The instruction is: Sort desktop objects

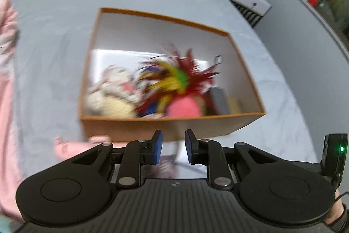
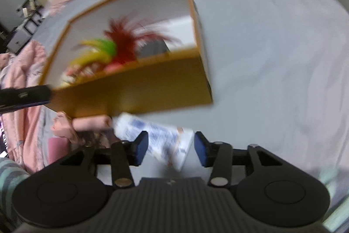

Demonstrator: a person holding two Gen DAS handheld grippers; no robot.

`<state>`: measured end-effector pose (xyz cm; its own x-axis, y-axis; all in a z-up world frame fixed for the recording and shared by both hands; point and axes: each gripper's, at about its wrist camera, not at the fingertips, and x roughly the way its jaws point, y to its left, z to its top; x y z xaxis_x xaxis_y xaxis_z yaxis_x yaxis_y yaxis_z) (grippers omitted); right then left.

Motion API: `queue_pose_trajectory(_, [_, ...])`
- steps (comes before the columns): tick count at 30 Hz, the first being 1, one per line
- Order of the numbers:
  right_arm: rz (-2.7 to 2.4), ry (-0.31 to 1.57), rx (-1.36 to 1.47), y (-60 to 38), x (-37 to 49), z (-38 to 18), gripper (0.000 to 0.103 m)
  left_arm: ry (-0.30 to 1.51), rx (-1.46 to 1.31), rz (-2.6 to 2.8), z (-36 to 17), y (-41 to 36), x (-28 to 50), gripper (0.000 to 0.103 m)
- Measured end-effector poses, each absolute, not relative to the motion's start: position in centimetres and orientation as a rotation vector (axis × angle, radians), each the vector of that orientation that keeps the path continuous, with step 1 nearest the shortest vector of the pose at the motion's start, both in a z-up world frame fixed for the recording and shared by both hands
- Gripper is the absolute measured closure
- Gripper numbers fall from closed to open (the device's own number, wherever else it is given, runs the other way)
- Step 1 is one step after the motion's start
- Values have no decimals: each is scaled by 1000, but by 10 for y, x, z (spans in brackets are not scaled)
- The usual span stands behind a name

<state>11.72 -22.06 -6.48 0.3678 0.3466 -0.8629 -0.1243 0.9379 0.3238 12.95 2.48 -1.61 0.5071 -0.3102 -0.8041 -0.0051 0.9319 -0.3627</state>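
Left wrist view, left to right: pink quilt [image 1: 8, 80] along the edge of a grey sheet [image 1: 48, 40]. Small pink item [image 1: 65, 145] lying on the sheet just beside the near left corner of the box [image 1: 174, 126]. Box open on top, brown outside, white inside, well up the sheet. Inside it, blurred: cream plush [image 1: 113, 99] at the left, feather toy [image 1: 174, 80] in red, yellow and green in the middle, pink ball [image 1: 185, 108] against the near wall, grey block [image 1: 220, 99] at the right. Left gripper [image 1: 173, 147] held short of the near wall, jaws narrowly apart, nothing between them.

Right wrist view, left to right: striped sleeve [image 2: 8, 171] at the lower edge, dark tip of the other gripper beside the box's near left corner. White-and-blue packet [image 2: 157, 134] flat on the sheet just before the box's near wall, reaching down between the pads. Right gripper [image 2: 171, 150] with jaws wide apart around the packet, blue pads [image 2: 140, 150] clear of it on both sides, no grip visible. Bare sheet to the right.
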Motion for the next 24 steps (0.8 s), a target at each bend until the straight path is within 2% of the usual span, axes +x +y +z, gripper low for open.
queue_pose_trajectory(3, [295,1220,333,-227,119,-82,47,1056,-367,-138,-26,38,122,76])
queue_pose_trajectory(6, [281,1233,355,-224,122,-92,47,1091,-354,-119,-38,38,120,63])
queue_pose_trajectory(7, [279,1236,354,-222,123,-94,47,1102,-336,-120,-42,35,119,54])
queue_pose_trajectory(9, [288,1245,354,-218,126,-98,47,1119,-319,-115,-51,31,120,47])
queue_pose_trajectory(16, [265,1303,363,-212,139,-113,47,1234,-332,-44,-93,28,125,47])
queue_pose_trajectory(19, [281,1315,369,-207,143,-118,35,1269,-348,-36,-107,28,125,47])
queue_pose_trajectory(22, [295,1319,367,-201,147,-121,34,1288,-369,-32,-117,30,125,47])
queue_pose_trajectory(24, [294,1317,366,-199,147,-121,36,1283,-408,-35,-120,34,126,43])
